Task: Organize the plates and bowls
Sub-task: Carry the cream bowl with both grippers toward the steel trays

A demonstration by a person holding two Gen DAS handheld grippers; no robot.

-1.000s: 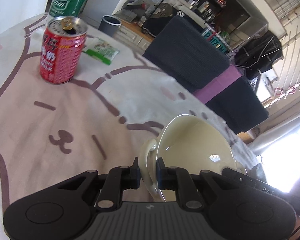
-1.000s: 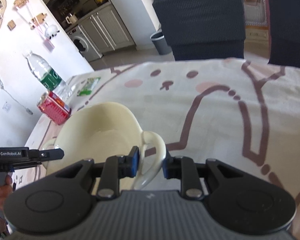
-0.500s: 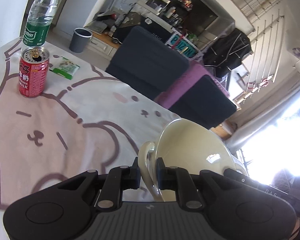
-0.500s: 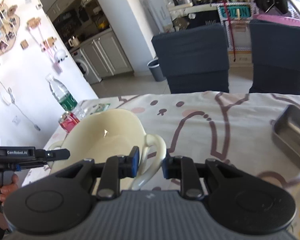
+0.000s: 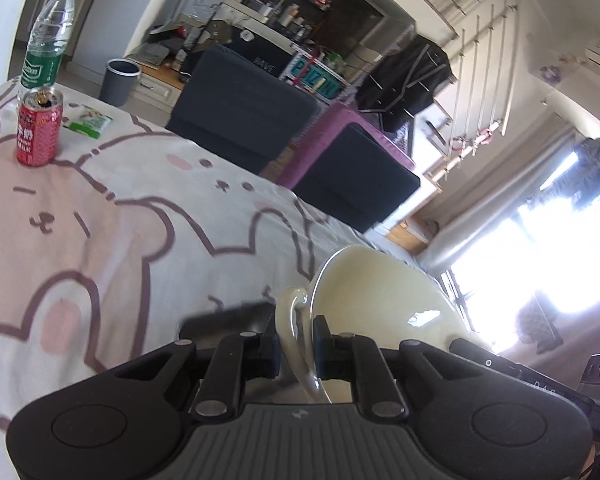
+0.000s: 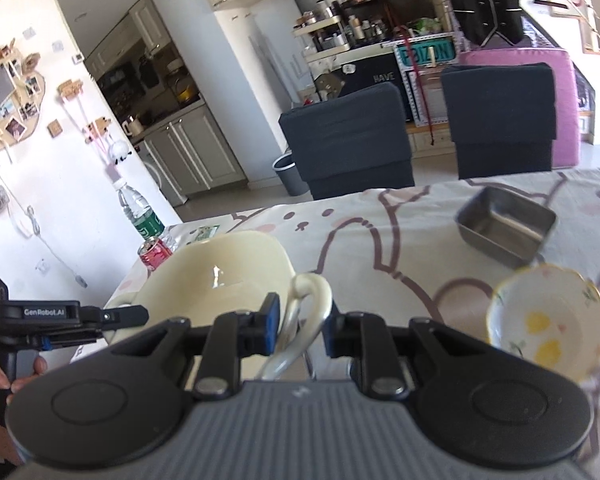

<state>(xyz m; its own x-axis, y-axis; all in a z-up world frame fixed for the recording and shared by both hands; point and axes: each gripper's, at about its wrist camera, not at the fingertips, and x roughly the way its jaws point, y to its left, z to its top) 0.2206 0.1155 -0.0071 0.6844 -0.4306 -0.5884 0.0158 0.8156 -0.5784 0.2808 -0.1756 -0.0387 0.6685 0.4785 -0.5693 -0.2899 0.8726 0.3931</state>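
Observation:
A cream two-handled bowl (image 5: 380,292) is held in the air between both grippers, above the table. My left gripper (image 5: 296,346) is shut on one loop handle (image 5: 290,320). In the right wrist view the same bowl (image 6: 216,276) fills the centre-left, and my right gripper (image 6: 300,326) is shut on the opposite handle (image 6: 312,300). A small white scalloped bowl with yellow flowers (image 6: 548,320) sits on the table at the right. A rectangular metal tray (image 6: 504,226) lies beyond it.
A red drink can (image 5: 38,128), a water bottle (image 5: 48,44) and a green packet (image 5: 90,122) stand at the table's far left end. Two dark chairs (image 6: 348,144) stand behind the table's far edge. The tablecloth (image 5: 100,240) has a cartoon bear print.
Both grippers have lifted the cream bowl higher off the table and carried it rightward. The metal tray and the small flowered bowl have come into the right wrist view.

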